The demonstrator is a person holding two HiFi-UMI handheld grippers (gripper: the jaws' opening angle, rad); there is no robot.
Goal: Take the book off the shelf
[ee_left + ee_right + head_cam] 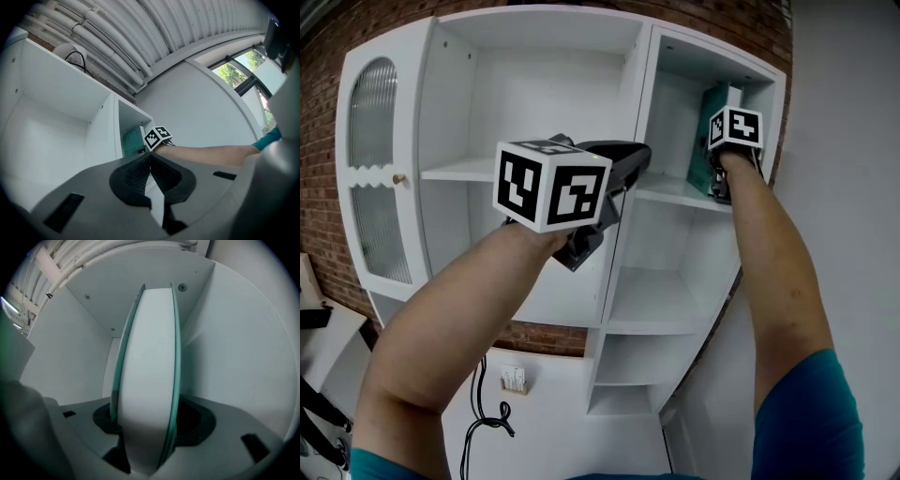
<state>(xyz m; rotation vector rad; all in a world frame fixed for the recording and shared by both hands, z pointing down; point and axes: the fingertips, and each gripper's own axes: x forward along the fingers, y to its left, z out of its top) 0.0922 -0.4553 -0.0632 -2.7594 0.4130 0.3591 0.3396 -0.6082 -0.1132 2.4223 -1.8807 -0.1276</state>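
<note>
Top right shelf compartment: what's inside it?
A teal book stands upright there, clamped in the right gripper. Its lower part is hidden behind that gripper in the head view.

The shelf (pixel 544 84) in the head view was smooth white-painted board with a soft satin finish, set against a rough red brick wall (pixel 539 337). Its door (pixel 366 176), at the left of that frame, carried ribbed translucent glass (pixel 373 112) and a small brass-coloured knob (pixel 397 179).

The book (pixel 147 371) showed thin, smooth teal covers around pale matt paper edges.

The left gripper (pixel 150 161) and right gripper (pixel 147 423) had matt grey plastic bodies. The left one's fingers (pixel 133 180) were dark, finely ribbed and rubber-like.

Across the top of the left gripper view ran a white corrugated ceiling (pixel 187 23), seemingly sheet metal. The sleeve (pixel 811 422), lower right of the head view, was teal cloth.
</note>
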